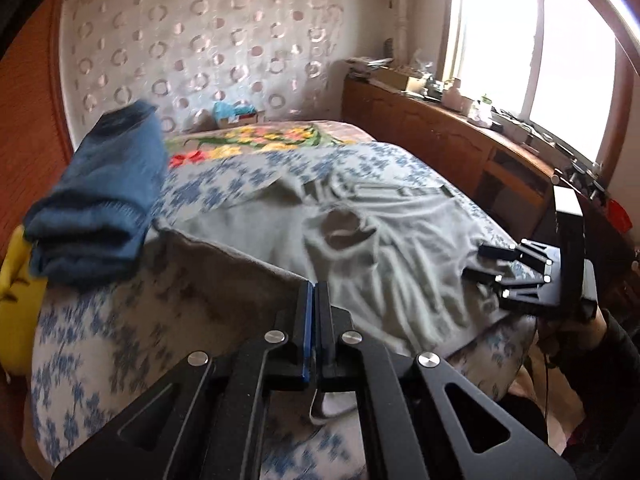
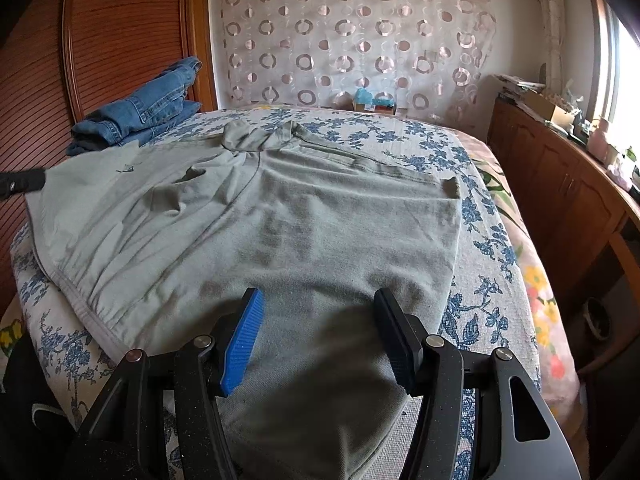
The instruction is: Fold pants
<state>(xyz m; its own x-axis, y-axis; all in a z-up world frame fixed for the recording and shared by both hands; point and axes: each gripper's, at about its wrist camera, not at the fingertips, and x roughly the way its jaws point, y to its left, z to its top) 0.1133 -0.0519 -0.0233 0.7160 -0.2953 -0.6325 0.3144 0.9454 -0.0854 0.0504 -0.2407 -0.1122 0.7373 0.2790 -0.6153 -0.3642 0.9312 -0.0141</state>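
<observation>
Grey-green cotton pants [image 2: 256, 216] lie spread across the bed [image 2: 480, 240], on its blue-flowered cover, with the waistband and pockets toward the far side and one leg running down toward the near edge. Beside the pants, toward the wooden wardrobe, sits a stack of folded jeans [image 2: 140, 112].

The left claw [image 1: 314, 292] is clenched, its pads pressed together on an edge of the pants; a fold of grey fabric rises to the pads and a loop of it shows beneath them. The right claw [image 2: 316, 320] hovers released just above the leg of the pants, pads spread wide, holding nothing.

This looks like an early step: the garment is still mostly flat and wrinkled near the waistband, with no fold yet completed. The left side appears ready to lift its edge over. Next, the right claw probably needs to close on the leg fabric beneath it, so both sides can carry cloth across the pants together and lay it down evenly without bunching.
</observation>
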